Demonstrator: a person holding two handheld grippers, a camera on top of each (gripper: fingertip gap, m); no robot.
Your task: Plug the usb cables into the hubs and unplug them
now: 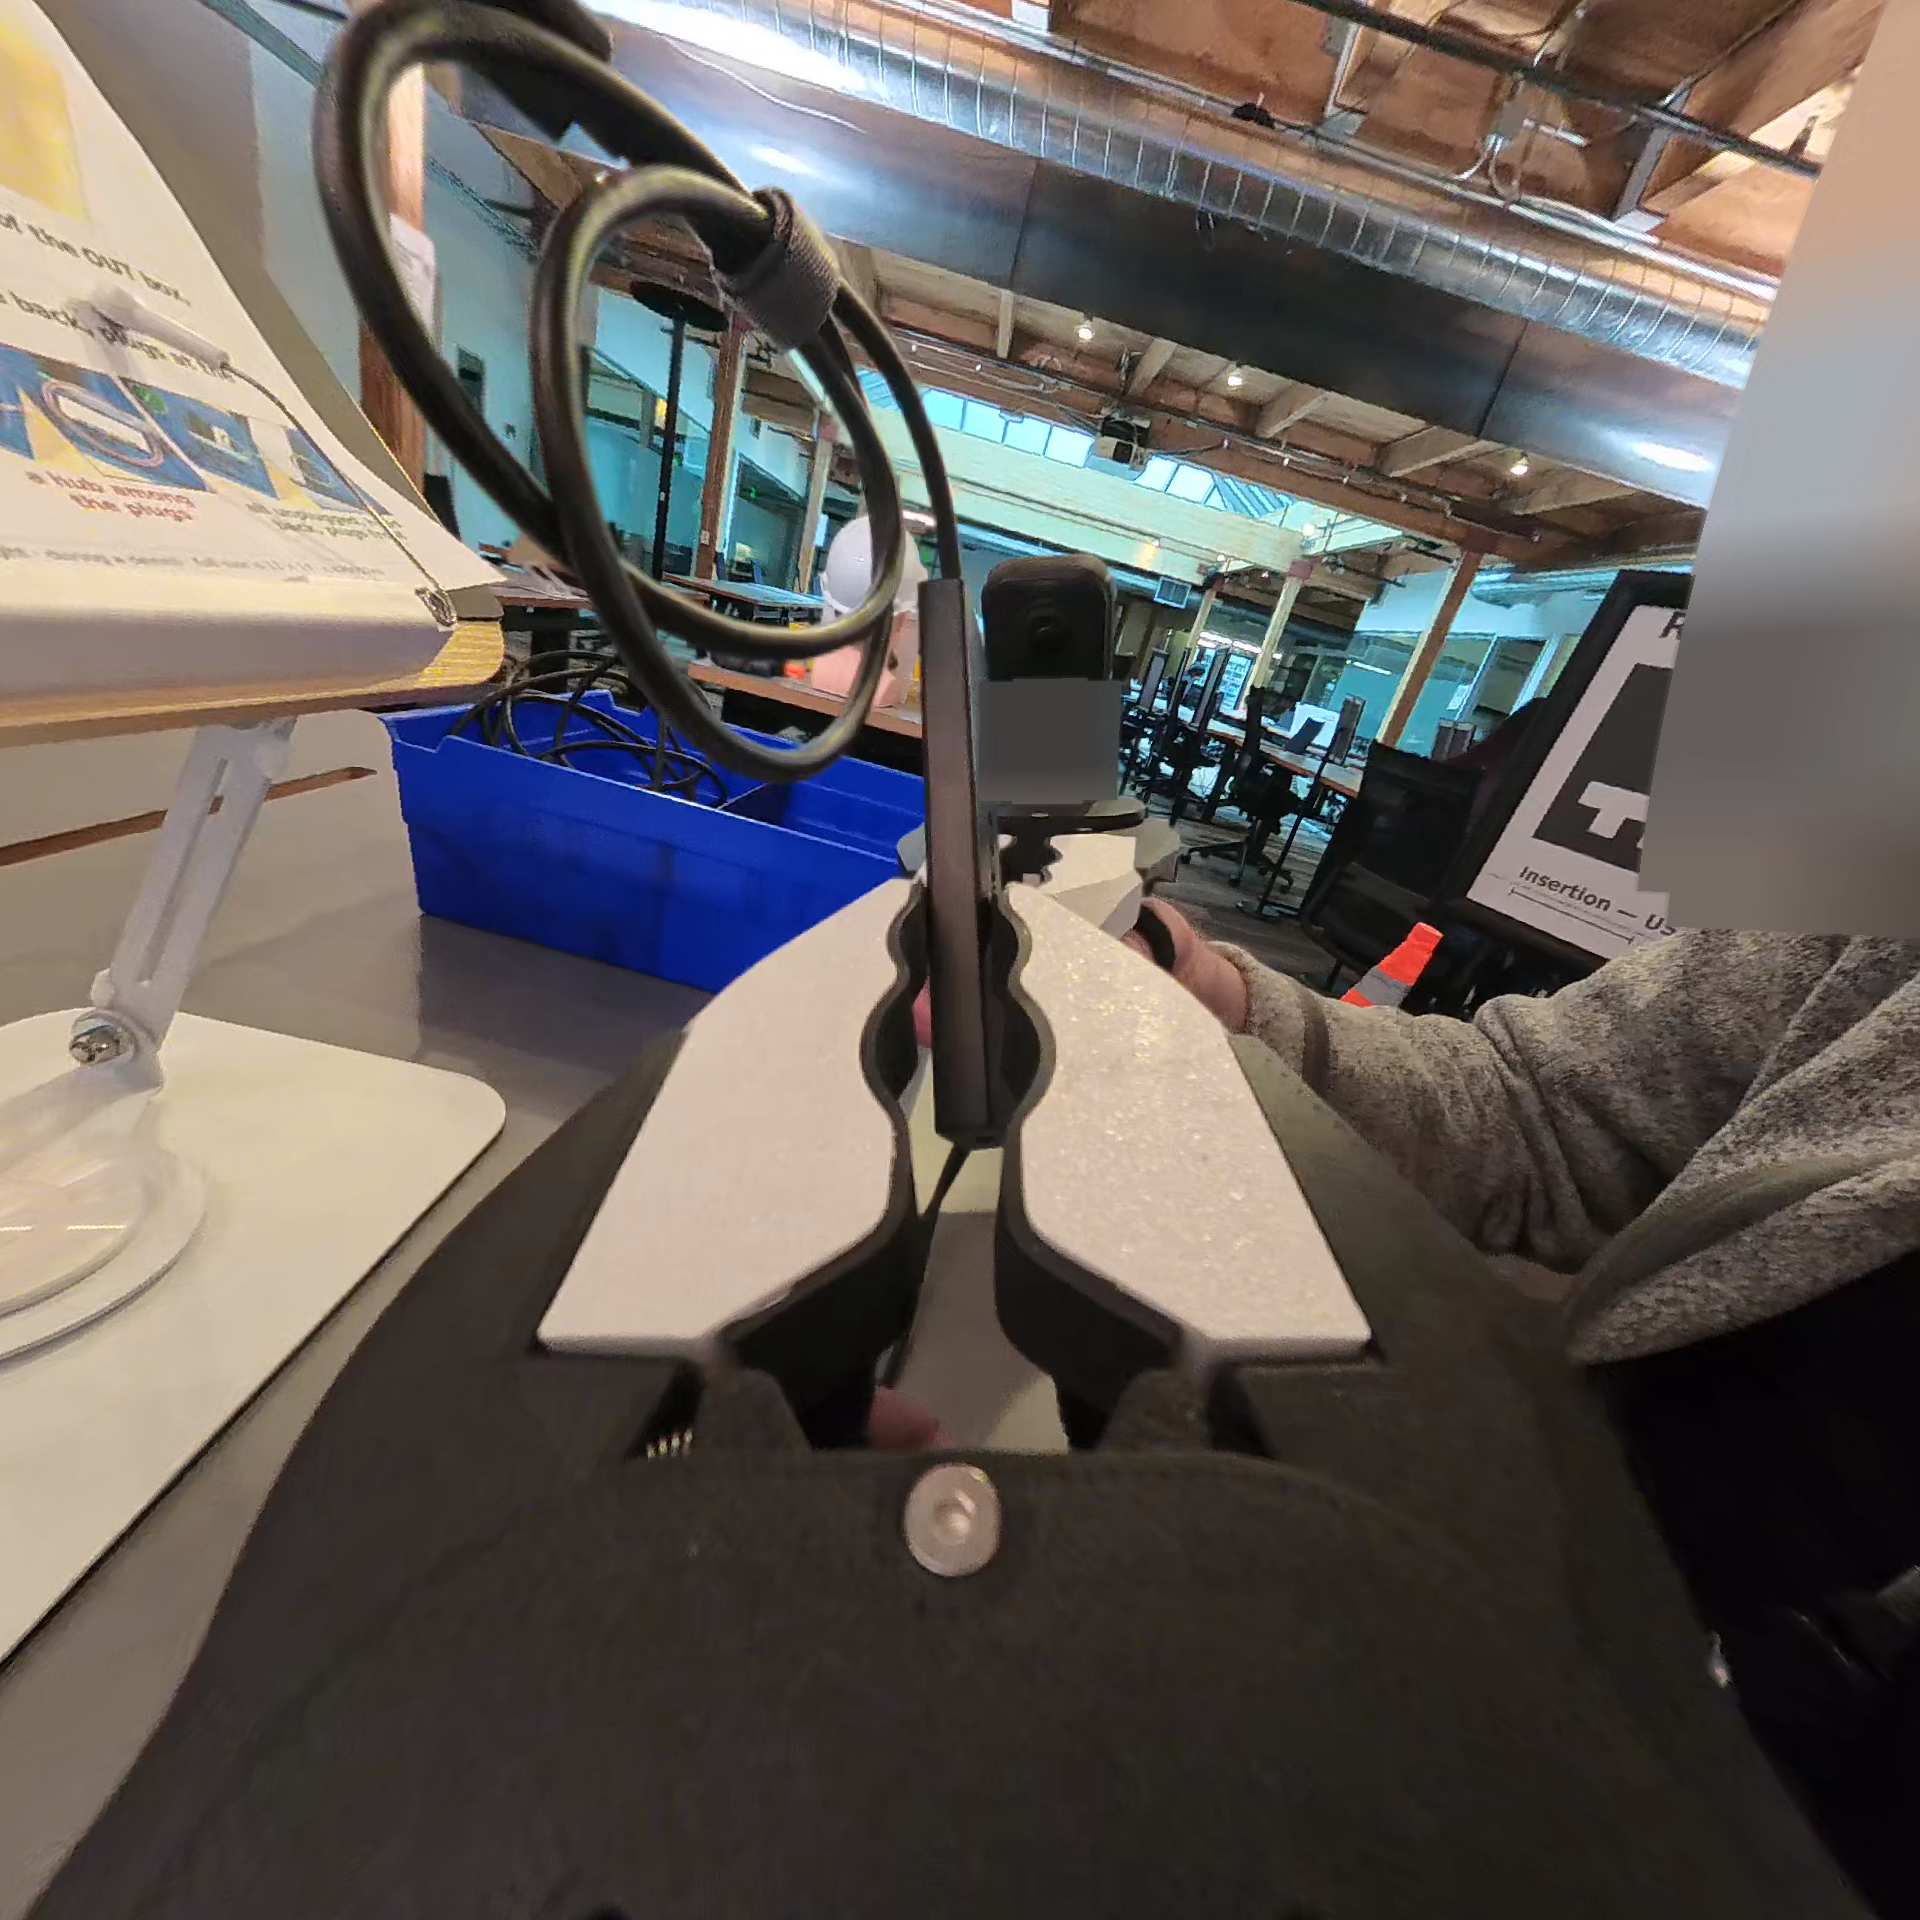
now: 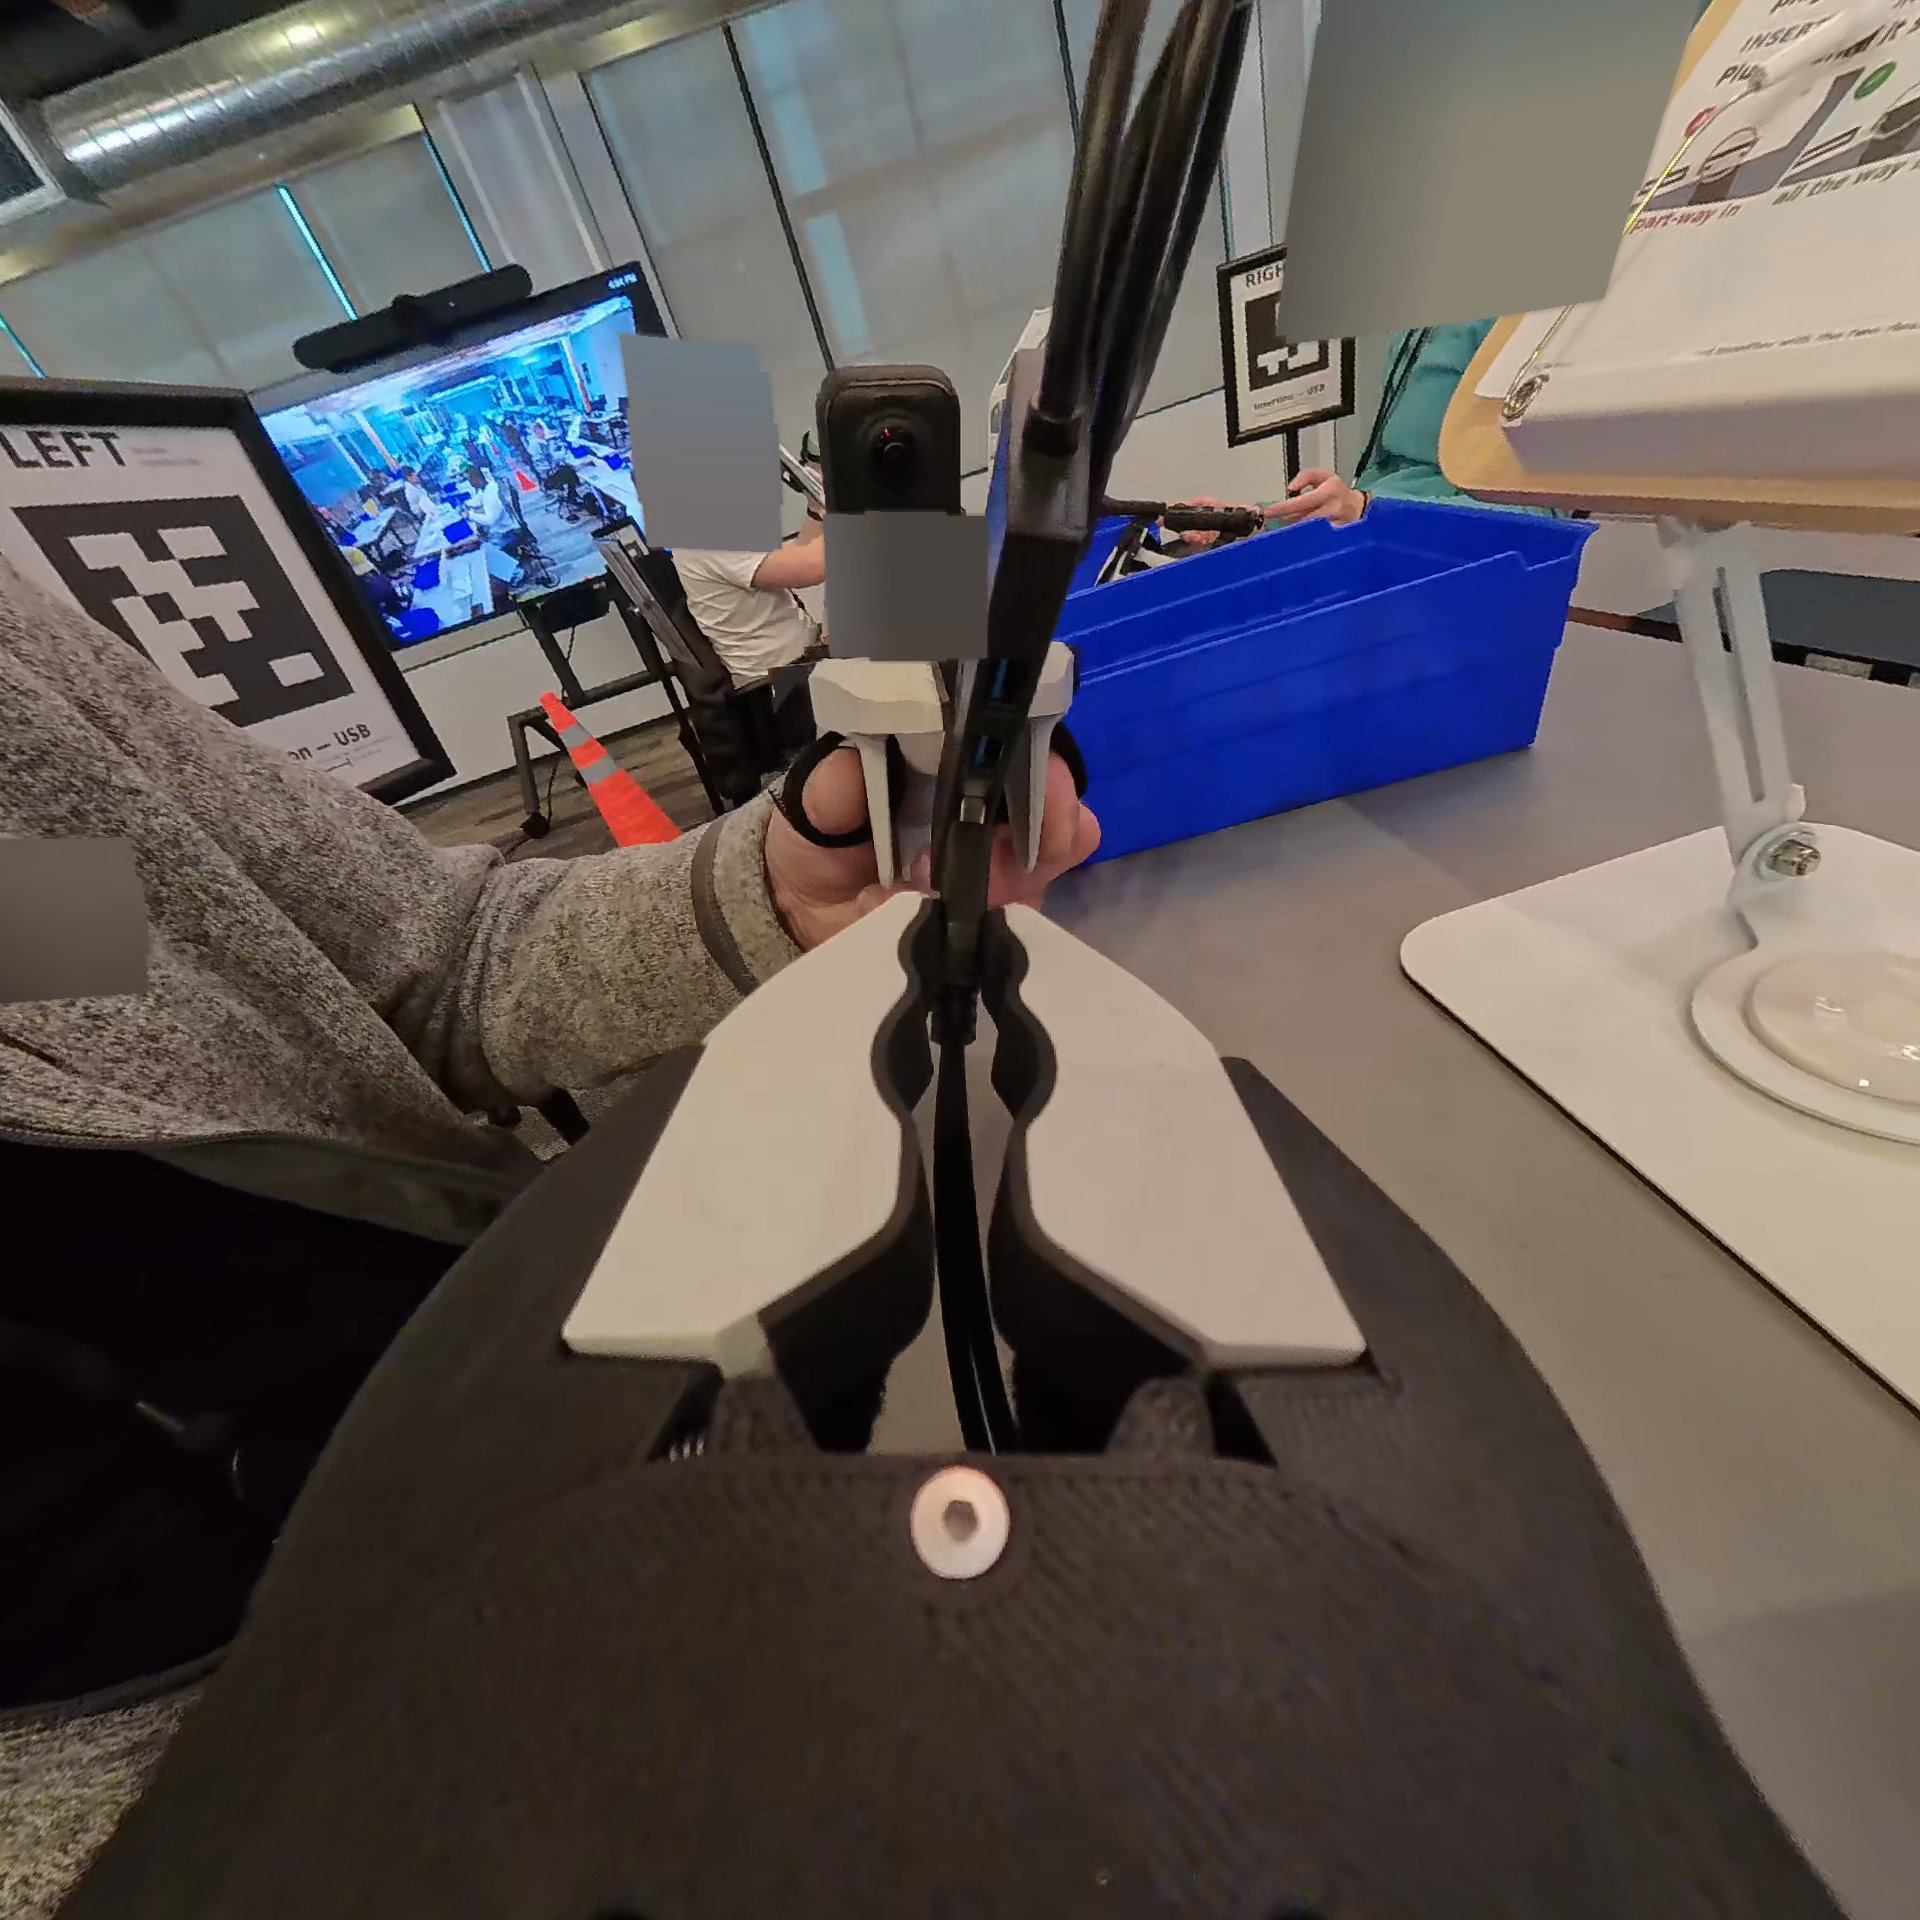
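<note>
The fingers [image 1: 800, 1122] of the left gripper [image 1: 951, 935] are clamped on the narrow edges of a slim black USB hub [image 1: 951, 831]. Those of the right gripper [image 2: 961, 956] are pinched shut on a black USB cable [image 2: 961, 1195], just behind its plug [image 2: 971, 821].

Both grippers are held above the grey table [image 2: 1299, 935], facing each other at close range, with a blue bin [image 2: 1351, 644] behind them. The hub's long axis stands nearly upright and leans a little in the right wrist view. Its own strapped cable coil [image 1: 623, 416] hangs above it.

The plug points straight ahead from the right fingers, across the hub's length and into its blue-lined port side. It touches that side or nearly does. Whether it is seated cannot be told, so the next move looks like a straight push or pull along the plug's axis.
</note>
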